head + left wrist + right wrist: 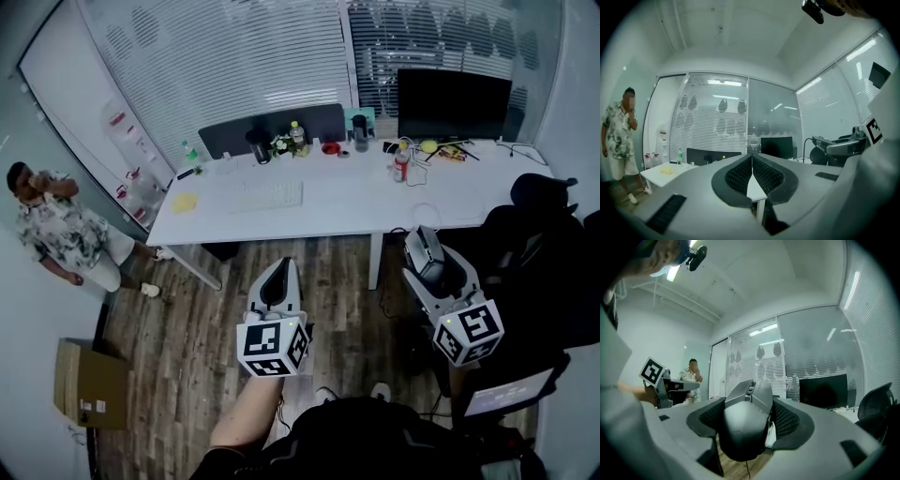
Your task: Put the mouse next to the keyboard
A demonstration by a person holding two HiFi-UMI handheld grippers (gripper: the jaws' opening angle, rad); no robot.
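A dark grey mouse [749, 418] sits between the pads of my right gripper [751, 427], which is shut on it; a thin cable hangs below it. In the head view the right gripper [425, 246] holds the mouse [429, 255] above the wooden floor, just in front of the white desk [347, 208]. The white keyboard [266, 195] lies on the left half of that desk, far from the mouse. My left gripper [279, 275] hovers over the floor, well short of the desk. Its jaws [751, 174] meet, with nothing between them.
A black monitor [454, 104] stands at the desk's back right, with bottles [401, 163] and small items along the back edge. A black office chair [534, 234] is close on the right. A person [56, 230] stands at the left, a cardboard box [89, 384] below.
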